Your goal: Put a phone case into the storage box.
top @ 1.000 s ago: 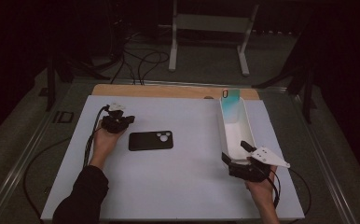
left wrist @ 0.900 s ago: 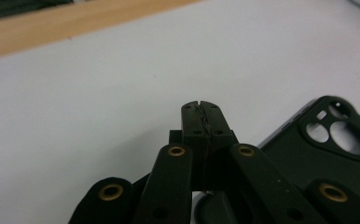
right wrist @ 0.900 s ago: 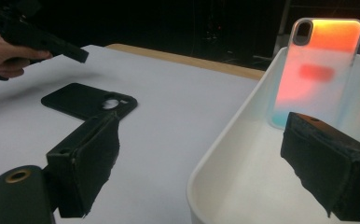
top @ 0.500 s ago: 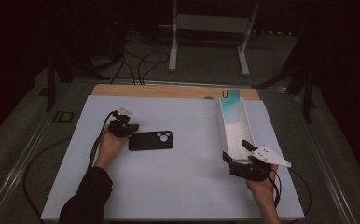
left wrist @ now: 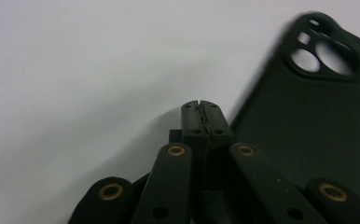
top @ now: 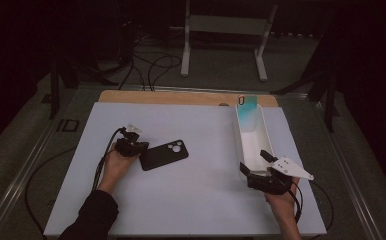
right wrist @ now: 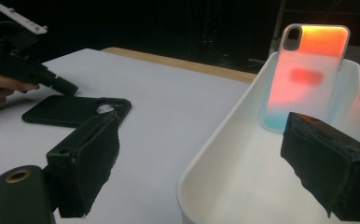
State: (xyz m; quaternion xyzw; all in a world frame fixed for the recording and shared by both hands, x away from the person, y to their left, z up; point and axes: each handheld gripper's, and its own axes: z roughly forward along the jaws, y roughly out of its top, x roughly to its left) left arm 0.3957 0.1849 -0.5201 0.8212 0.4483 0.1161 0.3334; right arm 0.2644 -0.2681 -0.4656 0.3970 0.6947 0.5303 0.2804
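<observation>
Pressing its jaws together with nothing between them, your left gripper [left wrist: 200, 108] sits at the near-left end of the black phone case [top: 164, 154], which lies flat left of the surface's middle. Your right gripper [top: 256, 165] is spread wide at the white tray's [top: 266, 141] near end.

Black case [top: 164, 154] lying at the black left gripper [top: 132, 146]; white tray [top: 243, 150] showing an orange-to-teal case [right wrist: 308, 74]; white table [top: 201, 200].
</observation>
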